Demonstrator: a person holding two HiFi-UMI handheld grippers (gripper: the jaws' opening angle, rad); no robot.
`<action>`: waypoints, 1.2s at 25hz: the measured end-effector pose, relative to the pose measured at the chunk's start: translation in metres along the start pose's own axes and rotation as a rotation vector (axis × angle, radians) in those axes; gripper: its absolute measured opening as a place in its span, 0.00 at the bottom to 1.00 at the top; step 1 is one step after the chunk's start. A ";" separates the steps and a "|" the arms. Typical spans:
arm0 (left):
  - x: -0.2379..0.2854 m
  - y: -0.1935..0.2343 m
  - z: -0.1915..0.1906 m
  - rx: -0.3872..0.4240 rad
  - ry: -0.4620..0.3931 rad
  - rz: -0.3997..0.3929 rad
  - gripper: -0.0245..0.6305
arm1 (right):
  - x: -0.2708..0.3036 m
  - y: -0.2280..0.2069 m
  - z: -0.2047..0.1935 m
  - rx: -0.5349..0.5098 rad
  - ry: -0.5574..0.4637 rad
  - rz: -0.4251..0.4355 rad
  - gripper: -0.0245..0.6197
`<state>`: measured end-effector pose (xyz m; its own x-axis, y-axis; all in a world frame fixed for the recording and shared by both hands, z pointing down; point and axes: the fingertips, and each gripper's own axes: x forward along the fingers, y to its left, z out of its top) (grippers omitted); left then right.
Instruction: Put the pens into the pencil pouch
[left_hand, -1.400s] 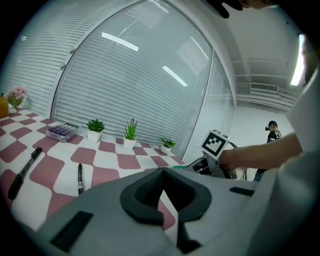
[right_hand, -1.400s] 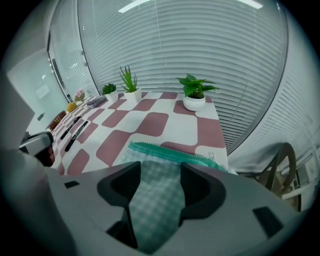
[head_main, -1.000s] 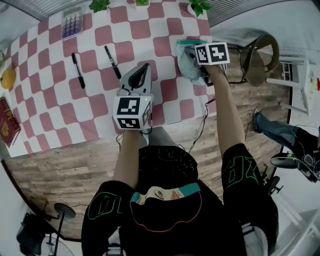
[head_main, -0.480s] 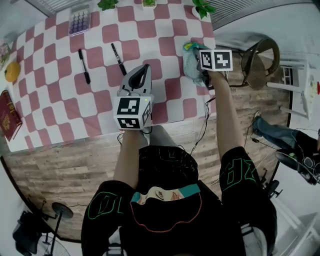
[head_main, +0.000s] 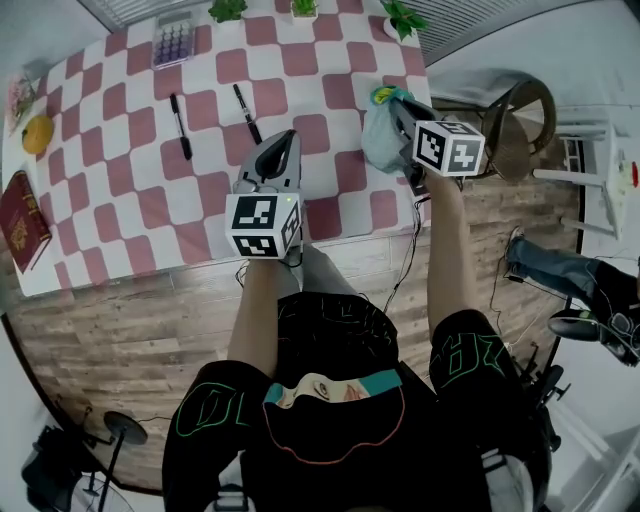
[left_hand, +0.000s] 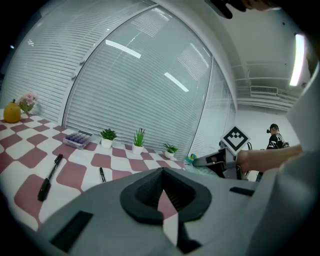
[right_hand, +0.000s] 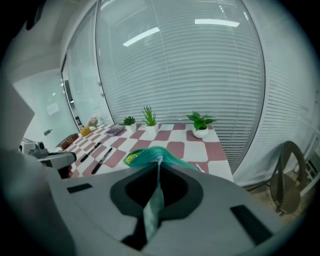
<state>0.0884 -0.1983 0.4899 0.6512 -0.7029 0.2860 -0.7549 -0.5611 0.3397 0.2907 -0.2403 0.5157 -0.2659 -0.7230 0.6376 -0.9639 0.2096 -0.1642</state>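
Tabletop (head_main: 150, 200): a broad flat surface under a smooth cloth of dull-red and white checks, filling the upper left of the head view.
Chair (head_main: 520, 115): round, woven and brown, standing off the tabletop's right edge.
Pencil pouch (head_main: 378, 140): soft, limp teal cloth, with a ribbed, tooth-like edge and a yellow-green patch at one end in the right gripper view. It hangs bunched at the tabletop's right edge, upper middle of the head view. Whether its lower end touches the cloth I cannot tell.
Pouch contents: not visible; its mouth cannot be made out.
Right tool (right_hand: 158, 167): grey moulded jaws with dark pads, pinched together on a thin fold of the pouch's cloth.
Left tool (left_hand: 161, 172): same grey shell, jaws closed on nothing, only checked cloth showing past them. In the head view it sits at the centre, over the tabletop.
Book (head_main: 22, 205): dark red hard cover, at the left edge.
Calculator (head_main: 173, 42): pale flat body with purple keys, at the top.
Pens (head_main: 180, 112): two slim black sticks, the second (head_main: 245, 100) near and roughly parallel, lying bare on the cloth at upper left-centre, well apart from the pouch and outside it.
Potted plants (head_main: 228, 10): three small green tufts in white pots along the top edge.
Fruit (head_main: 37, 133): round, orange-yellow, far left.
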 end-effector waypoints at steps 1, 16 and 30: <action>-0.003 0.000 0.002 0.003 -0.007 0.000 0.04 | -0.006 0.005 0.004 0.000 -0.031 0.009 0.06; -0.068 0.018 0.055 0.057 -0.157 0.025 0.04 | -0.065 0.121 0.059 -0.075 -0.393 0.297 0.06; -0.115 0.023 0.114 0.207 -0.275 -0.098 0.04 | -0.103 0.239 0.094 -0.304 -0.556 0.651 0.06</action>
<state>-0.0126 -0.1803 0.3633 0.6973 -0.7168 0.0001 -0.7080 -0.6887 0.1565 0.0860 -0.1780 0.3402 -0.8016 -0.5975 0.0202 -0.5958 0.7957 -0.1093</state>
